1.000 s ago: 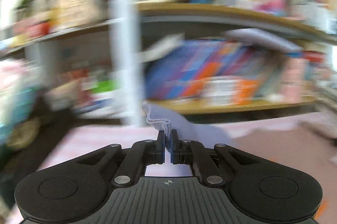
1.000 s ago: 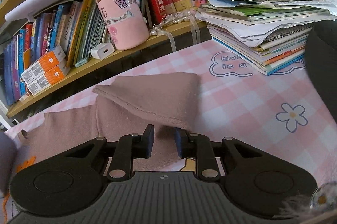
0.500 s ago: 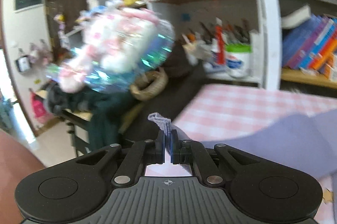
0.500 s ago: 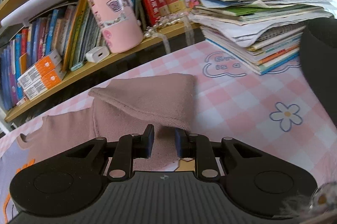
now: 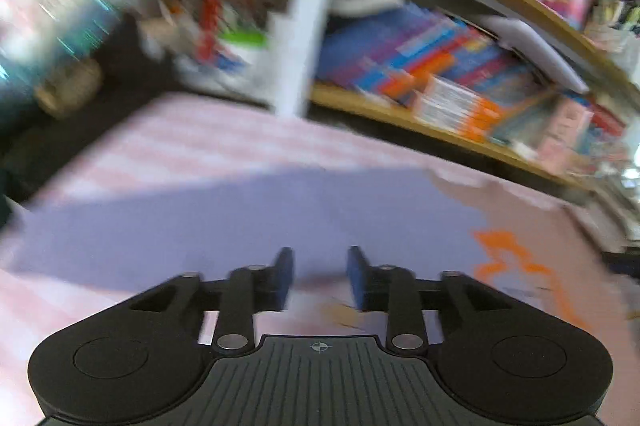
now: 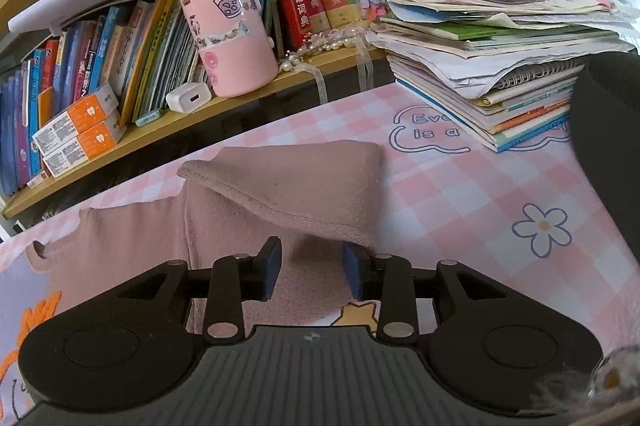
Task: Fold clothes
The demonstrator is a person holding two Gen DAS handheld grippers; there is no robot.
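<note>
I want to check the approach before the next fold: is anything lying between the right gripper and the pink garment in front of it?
Nothing visible does. The right gripper, its jaws opening, sits right over the pink garment, with its folded-over sleeve just ahead. The stack of books and papers stands off to the side.

Looked like a home study nook, prob. a kid's room: pink checked tablecloth (image 6: 460, 193) under the tongs, shelf of books (image 6: 120, 37) behind, pink canister (image 6: 228, 25) w/ stickers, stack of notebooks (image 6: 500, 73) front-right.
</note>
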